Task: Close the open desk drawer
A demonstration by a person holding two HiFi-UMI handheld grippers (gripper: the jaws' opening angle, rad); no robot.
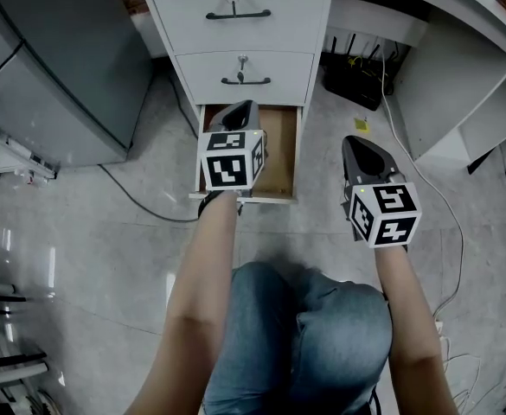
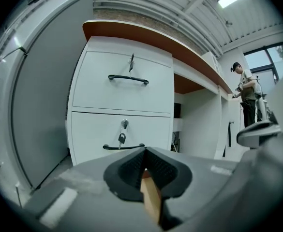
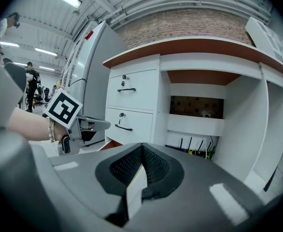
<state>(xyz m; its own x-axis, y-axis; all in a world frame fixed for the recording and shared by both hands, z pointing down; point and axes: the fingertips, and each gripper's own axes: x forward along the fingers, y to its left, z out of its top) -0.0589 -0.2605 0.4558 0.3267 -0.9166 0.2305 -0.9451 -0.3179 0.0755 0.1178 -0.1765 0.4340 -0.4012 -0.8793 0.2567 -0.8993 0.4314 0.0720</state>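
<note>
The white desk pedestal has two shut drawers, the top one [image 1: 238,11] and the middle one [image 1: 244,76], each with a dark handle and a key. The bottom drawer [image 1: 280,154] stands pulled out, its brown wooden inside showing with nothing in it. My left gripper [image 1: 242,107] hovers over that open drawer, its tip near the middle drawer's lower edge, jaws shut and holding nothing. In the left gripper view its shut tips [image 2: 145,151] point at the middle drawer's handle [image 2: 123,147]. My right gripper [image 1: 354,142] hangs over the floor right of the drawer, shut [image 3: 142,146] and holding nothing.
A tall grey cabinet [image 1: 54,67] stands left of the pedestal. Under the desk to the right sit a black router [image 1: 356,80] and cables trailing over the floor [image 1: 417,158]. The person's knees in jeans [image 1: 296,335] are just before the drawer. Another person [image 2: 247,95] stands far off.
</note>
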